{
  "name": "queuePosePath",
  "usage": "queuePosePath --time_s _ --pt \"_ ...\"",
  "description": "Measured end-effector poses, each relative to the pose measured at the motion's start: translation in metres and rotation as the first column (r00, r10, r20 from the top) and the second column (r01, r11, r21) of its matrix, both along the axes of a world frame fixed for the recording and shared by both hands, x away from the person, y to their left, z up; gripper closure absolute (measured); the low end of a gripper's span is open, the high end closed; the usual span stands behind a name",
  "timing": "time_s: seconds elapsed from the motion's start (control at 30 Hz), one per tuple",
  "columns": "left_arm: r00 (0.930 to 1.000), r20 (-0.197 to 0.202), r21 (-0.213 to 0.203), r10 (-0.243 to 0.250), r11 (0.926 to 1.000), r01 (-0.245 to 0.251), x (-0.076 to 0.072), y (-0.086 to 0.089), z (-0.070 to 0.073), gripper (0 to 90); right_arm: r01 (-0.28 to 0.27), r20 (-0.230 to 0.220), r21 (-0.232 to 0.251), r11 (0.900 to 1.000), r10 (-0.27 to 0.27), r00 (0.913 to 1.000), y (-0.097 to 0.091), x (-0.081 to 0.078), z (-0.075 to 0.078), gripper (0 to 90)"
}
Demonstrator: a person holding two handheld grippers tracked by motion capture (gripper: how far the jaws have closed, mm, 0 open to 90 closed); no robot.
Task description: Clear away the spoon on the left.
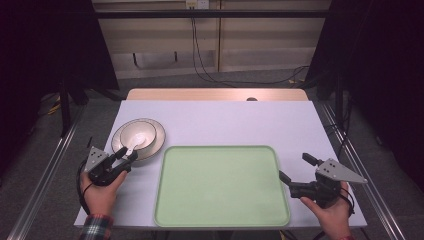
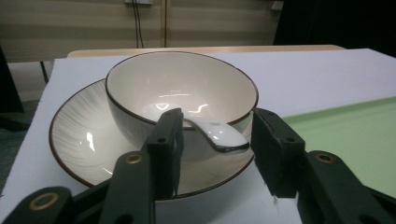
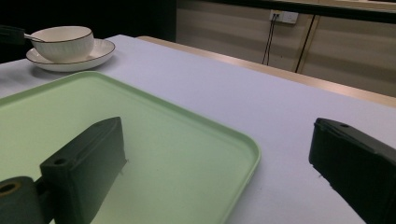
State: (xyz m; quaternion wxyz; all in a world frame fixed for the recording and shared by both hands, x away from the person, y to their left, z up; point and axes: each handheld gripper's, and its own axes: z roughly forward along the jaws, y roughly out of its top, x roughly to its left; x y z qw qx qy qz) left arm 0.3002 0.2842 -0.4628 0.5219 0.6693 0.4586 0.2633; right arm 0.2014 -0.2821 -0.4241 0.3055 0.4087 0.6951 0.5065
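Left gripper (image 2: pixel 212 135) is straddling the white spoon (image 2: pixel 212 133) handle jutting over the bowl (image 2: pixel 182 93) rim, jaws half-closed, right pad not touching. Bowl is sitting on a plate (image 2: pixel 79 135) at the desk's (image 1: pixel 225 120) left. Right gripper (image 1: pixel 295 167) is hovering wide beside the green tray (image 1: pixel 220 185).

Light falls from overhead onto the bench (image 1: pixel 225 120), leaving its pale top evenly bright while the room around it sinks into near black on both sides. The high view is soft, with a purple cast in the dark corners. In the left gripper view, white glare streaks the inside of the bowl (image 2: pixel 182 93) and the spoon (image 2: pixel 219 135) handle resting on its near rim. The plate (image 2: pixel 84 135) under the bowl carries a small highlight. The black jaws in front of the bowl are dim and slightly blurred. In the right gripper view the tray (image 3: pixel 154 140) shows a soft sheen, and the bowl beyond the tray is small but fairly sharp.
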Motion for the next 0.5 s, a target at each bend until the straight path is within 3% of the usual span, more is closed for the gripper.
queuePosePath --time_s 0.5 --pt "0.9998 -0.021 -0.009 -0.001 1.0 0.0 0.0026 -0.002 -0.0016 67.3 0.009 0.002 0.004 0.9999 -0.009 1.0 -0.0036 -0.0024 0.0004 3.6"
